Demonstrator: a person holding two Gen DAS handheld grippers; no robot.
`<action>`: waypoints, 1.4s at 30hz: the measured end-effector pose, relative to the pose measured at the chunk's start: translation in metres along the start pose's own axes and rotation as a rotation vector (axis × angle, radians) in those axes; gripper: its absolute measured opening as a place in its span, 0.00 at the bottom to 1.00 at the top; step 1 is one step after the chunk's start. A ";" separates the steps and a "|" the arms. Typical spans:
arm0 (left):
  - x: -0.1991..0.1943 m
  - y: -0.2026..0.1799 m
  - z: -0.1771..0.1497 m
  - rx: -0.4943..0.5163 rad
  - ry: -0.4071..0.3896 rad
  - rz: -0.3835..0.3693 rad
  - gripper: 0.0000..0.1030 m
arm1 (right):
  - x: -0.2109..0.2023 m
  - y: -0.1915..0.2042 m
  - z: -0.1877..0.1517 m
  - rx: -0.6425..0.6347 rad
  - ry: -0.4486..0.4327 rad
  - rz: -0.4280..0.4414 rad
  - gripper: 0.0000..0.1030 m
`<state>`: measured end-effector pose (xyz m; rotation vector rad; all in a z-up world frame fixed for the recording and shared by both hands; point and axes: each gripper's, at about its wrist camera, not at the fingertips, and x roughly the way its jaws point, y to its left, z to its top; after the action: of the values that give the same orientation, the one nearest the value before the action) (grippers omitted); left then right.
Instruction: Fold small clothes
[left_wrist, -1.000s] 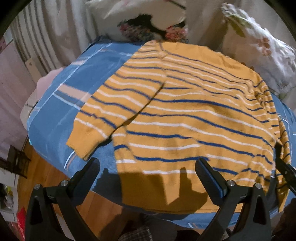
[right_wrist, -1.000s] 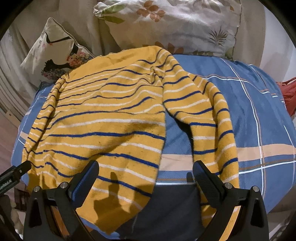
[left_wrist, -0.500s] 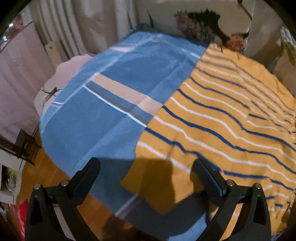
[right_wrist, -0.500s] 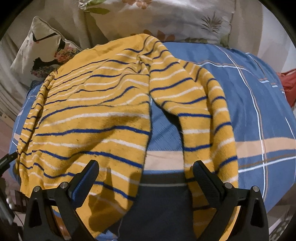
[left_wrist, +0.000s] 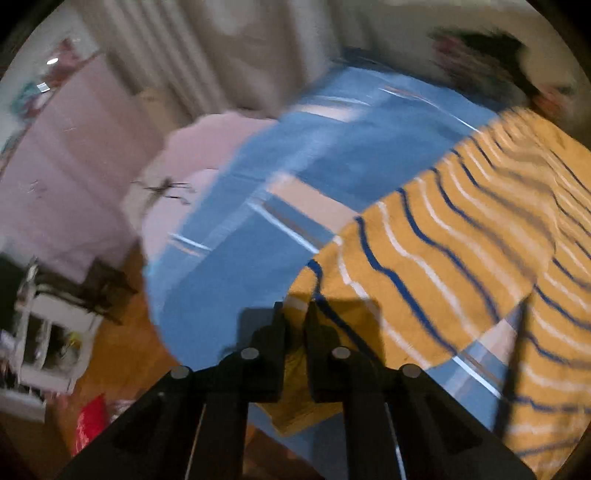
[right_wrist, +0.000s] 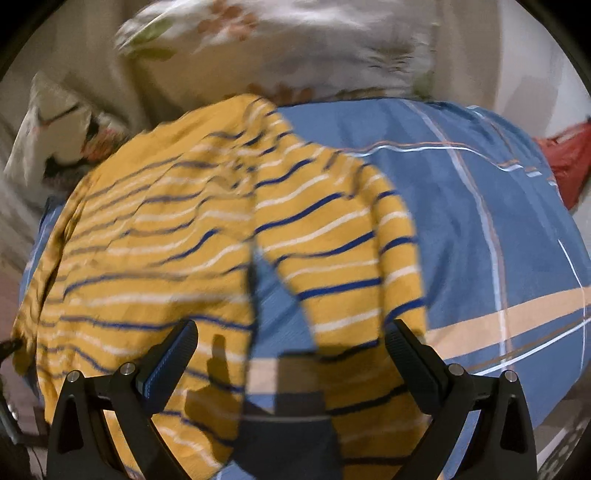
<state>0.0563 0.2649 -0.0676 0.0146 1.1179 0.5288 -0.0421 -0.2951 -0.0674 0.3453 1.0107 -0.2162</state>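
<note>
My left gripper (left_wrist: 295, 314) is pinched on the near-left cuff of the yellow striped sweater (left_wrist: 461, 240) lying on the blue bedspread (left_wrist: 295, 147), while my right gripper (right_wrist: 291, 350) hangs spread apart over its near-right sleeve

The sweater (right_wrist: 155, 236) lies on the bed (right_wrist: 480, 229), ahead of the right gripper (right_wrist: 291, 347) and to its left; one sleeve (right_wrist: 354, 266) runs straight ahead of it. Pillows (right_wrist: 295, 48) sit behind the sweater. The left gripper (left_wrist: 295, 325) is at the cuff of the other sleeve (left_wrist: 424, 266), with the floor (left_wrist: 122, 354) to its left.
</note>
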 end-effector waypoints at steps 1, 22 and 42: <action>-0.002 0.008 0.004 -0.024 -0.008 -0.001 0.09 | -0.002 -0.008 0.003 0.022 -0.007 0.001 1.00; -0.078 0.008 -0.027 -0.174 -0.101 -0.275 0.37 | -0.008 -0.104 -0.014 0.117 0.038 0.020 0.09; -0.064 -0.080 -0.093 0.067 0.120 -0.587 0.43 | 0.014 0.001 -0.040 0.039 0.246 0.497 0.50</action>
<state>-0.0129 0.1449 -0.0765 -0.2833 1.1903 -0.0335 -0.0658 -0.2794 -0.0987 0.6567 1.1292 0.2621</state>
